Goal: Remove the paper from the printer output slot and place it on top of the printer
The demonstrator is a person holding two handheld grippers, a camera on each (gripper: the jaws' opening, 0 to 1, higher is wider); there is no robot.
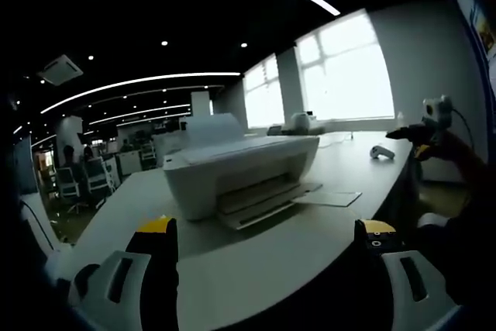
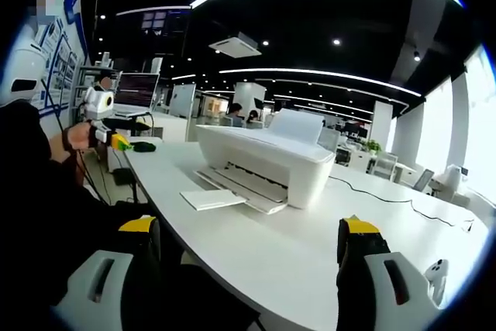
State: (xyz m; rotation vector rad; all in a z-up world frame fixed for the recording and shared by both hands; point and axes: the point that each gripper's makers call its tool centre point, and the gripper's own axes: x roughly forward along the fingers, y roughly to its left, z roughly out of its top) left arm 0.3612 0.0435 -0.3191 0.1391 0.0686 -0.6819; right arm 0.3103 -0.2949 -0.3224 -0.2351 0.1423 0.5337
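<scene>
A white printer [image 1: 240, 162] [image 2: 267, 162] stands on a long white table [image 1: 256, 257] [image 2: 310, 257]. A sheet of paper [image 1: 329, 198] [image 2: 211, 199] lies flat at the outer end of its output tray [image 1: 260, 201] [image 2: 244, 185]. My left gripper [image 1: 267, 228] is open with nothing between its jaws, a short way in front of the printer. My right gripper [image 2: 248, 226] is open too, facing the printer's other front corner. The right gripper [image 1: 420, 136] also shows held up at the table's far side, and the left gripper [image 2: 116, 142] in a hand.
More white paper stands upright in the rear feed tray [image 1: 211, 125] [image 2: 298, 125]. A small white controller [image 1: 381, 152] [image 2: 436, 271] and a cable [image 2: 387, 195] lie on the table. A dark object [image 2: 143, 146] sits near the table's end. Office chairs and people are behind.
</scene>
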